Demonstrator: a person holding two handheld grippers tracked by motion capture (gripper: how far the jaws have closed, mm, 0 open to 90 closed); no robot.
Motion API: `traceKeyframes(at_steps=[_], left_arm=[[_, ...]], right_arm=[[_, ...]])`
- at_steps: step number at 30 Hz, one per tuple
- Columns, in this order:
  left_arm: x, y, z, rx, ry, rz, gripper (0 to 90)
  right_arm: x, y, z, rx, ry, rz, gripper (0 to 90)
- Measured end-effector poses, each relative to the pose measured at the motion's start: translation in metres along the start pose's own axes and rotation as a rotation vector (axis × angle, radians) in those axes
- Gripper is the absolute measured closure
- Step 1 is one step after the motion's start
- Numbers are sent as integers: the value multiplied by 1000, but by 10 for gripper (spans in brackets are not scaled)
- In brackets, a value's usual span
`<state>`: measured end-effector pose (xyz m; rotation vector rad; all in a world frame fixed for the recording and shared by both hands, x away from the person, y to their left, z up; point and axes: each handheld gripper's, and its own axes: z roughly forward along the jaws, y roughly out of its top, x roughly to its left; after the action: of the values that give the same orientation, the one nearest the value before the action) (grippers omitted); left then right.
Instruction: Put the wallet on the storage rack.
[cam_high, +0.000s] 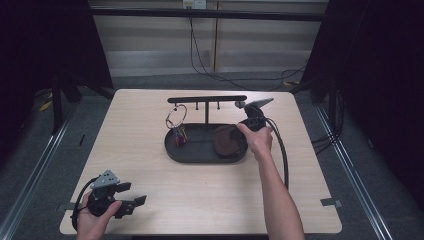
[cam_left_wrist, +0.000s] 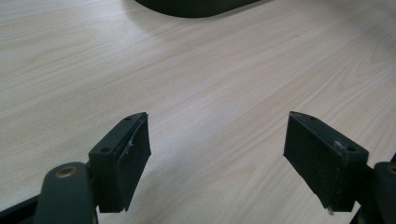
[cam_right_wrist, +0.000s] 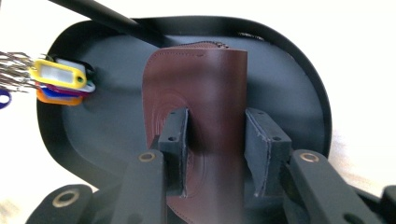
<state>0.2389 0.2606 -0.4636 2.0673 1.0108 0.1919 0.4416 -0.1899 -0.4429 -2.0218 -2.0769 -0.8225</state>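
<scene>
A brown leather wallet sits in the right half of a black oval tray. My right gripper is over the tray's right end, its jaws pressed against both sides of a raised fold of the wallet. A bunch of keys with coloured tags hangs into the tray's left half from a wire ring. My left gripper rests open and empty near the table's front left corner, over bare wood.
A black T-shaped hook stand rises from the tray's back edge. The tray's near rim shows far ahead of the left gripper. Light wooden tabletop surrounds the tray. A cable trails from the right gripper along the forearm.
</scene>
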Motion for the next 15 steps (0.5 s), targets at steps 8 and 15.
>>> traceKeyframes(at_steps=[8, 15], left_arm=[[-1, 0, 0, 6, -4, 7, 227], [-1, 0, 1, 5, -7, 1, 227]], right_arm=[[-2, -1, 1, -7, 3, 7, 607], [-4, -1, 3, -18, -1, -3, 594]])
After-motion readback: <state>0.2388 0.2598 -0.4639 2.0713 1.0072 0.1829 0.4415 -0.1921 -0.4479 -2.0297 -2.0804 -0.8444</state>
